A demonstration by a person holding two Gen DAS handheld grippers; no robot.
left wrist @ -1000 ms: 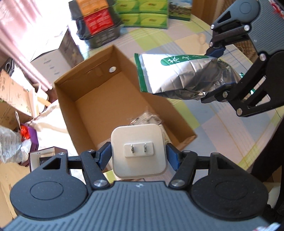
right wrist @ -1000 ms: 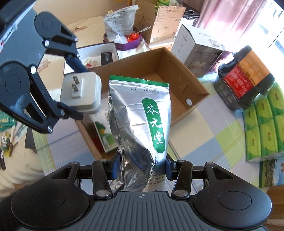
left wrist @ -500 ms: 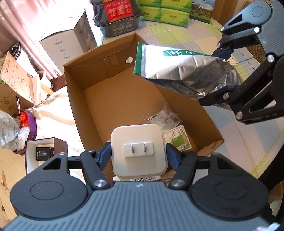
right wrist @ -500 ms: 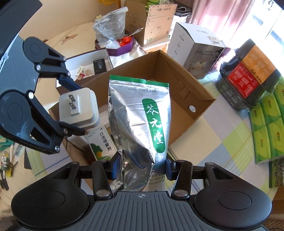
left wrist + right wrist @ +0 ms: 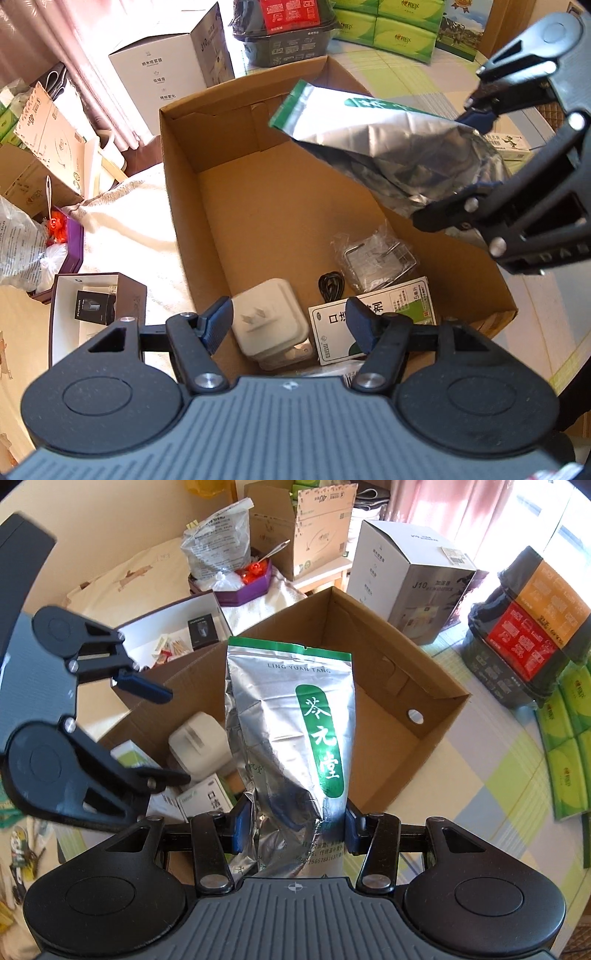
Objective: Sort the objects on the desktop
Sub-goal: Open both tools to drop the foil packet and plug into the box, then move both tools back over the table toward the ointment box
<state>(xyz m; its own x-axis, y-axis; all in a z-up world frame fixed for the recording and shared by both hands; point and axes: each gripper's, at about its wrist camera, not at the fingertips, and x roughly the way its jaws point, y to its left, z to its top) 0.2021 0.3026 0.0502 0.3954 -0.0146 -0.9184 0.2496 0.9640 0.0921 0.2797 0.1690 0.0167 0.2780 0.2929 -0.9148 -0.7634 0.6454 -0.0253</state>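
Charger (image 5: 271, 325) lies inside cardboard box (image 5: 177, 177); left gripper (image 5: 291, 325) gapes empty above it. Right gripper (image 5: 293, 825) clamps foil pouch (image 5: 291, 716) over the box (not yet deposited).

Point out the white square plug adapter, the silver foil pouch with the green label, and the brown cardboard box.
white square plug adapter (image 5: 271, 319): left wrist view, on its pronged top face.
silver foil pouch with the green label (image 5: 291, 716): right wrist view, on the upper front panel.
brown cardboard box (image 5: 266, 206): left wrist view, on the bare inside floor.
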